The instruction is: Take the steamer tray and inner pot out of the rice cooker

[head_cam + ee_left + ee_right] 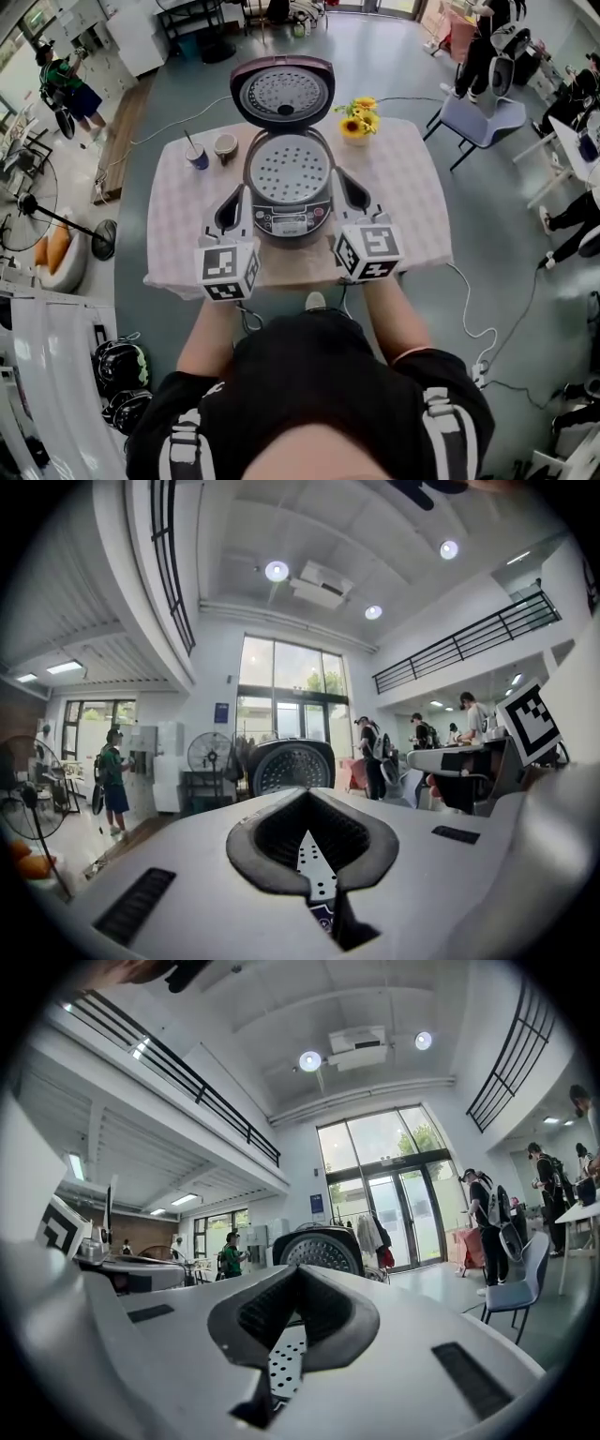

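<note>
The rice cooker stands on the table with its lid swung up and back. A perforated steamer tray lies in its top, and the inner pot beneath is hidden. My left gripper is level beside the cooker's left flank, shut and holding nothing. Shut and empty as well, my right gripper sits by the cooker's right flank. In the left gripper view the shut gripper points past the tray toward the lid. The right gripper likewise shows the tray and the lid.
On the checked tablecloth stand a cup with a straw and a small bowl at back left, and sunflowers at back right. A chair stands right of the table. A floor fan and people are around the room.
</note>
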Tool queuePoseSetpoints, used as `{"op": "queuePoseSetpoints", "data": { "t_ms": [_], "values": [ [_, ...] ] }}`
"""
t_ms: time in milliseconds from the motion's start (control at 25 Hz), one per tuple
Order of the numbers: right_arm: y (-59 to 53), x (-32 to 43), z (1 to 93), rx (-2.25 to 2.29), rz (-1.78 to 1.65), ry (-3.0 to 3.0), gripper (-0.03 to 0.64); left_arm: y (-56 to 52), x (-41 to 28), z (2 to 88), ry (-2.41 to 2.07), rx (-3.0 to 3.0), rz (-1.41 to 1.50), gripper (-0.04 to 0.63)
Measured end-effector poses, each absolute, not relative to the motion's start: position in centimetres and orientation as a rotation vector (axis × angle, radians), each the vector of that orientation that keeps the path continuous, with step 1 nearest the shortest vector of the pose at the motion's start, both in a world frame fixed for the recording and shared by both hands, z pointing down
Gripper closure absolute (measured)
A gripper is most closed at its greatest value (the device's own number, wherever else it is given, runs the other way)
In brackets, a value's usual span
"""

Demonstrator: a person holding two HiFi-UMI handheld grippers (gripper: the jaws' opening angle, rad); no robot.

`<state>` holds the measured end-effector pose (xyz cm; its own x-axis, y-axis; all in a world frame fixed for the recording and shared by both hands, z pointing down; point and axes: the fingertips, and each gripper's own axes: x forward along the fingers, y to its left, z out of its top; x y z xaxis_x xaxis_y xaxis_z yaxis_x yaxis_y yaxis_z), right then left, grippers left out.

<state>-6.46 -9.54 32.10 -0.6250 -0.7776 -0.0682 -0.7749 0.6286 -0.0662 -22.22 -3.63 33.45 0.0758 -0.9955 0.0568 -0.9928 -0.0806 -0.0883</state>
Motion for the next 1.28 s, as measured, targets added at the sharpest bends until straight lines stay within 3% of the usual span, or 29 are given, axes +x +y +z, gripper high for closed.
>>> {"op": "queuePoseSetpoints", "data": {
  "t_ms": [920, 960, 1000, 1040, 1080, 1280],
  "values": [
    [-19.8, -9.6, 35.3, -1.374, -0.162, 2.806, 0.598, -13.7, -27.3, 36.1, 2.122, -2.394, -0.244, 0.591],
    [-19.9, -10.1, 35.5, -1.338, -0.192, 2.825, 0.494, -14.0, -27.3, 36.4, 2.097, -2.434, -0.244, 0.564],
    [-20.1, -10.6, 35.9, -1.313, -0.220, 2.847, 0.408, -14.3, -27.0, 36.9, 2.064, -2.492, -0.258, 0.459],
    [-20.3, -10.9, 36.3, -1.307, -0.236, 2.869, 0.373, -14.6, -26.8, 37.5, 2.034, -2.552, -0.284, 0.283],
    [-20.5, -11.2, 36.7, -1.314, -0.238, 2.894, 0.347, -14.9, -26.7, 38.2, 2.015, -2.597, -0.315, 0.235],
    [-21.6, -11.9, 39.8, -1.391, -0.253, 3.023, 0.330, -15.9, -27.4, 41.1, 2.058, -2.673, -0.429, 0.224]
  ]
}}
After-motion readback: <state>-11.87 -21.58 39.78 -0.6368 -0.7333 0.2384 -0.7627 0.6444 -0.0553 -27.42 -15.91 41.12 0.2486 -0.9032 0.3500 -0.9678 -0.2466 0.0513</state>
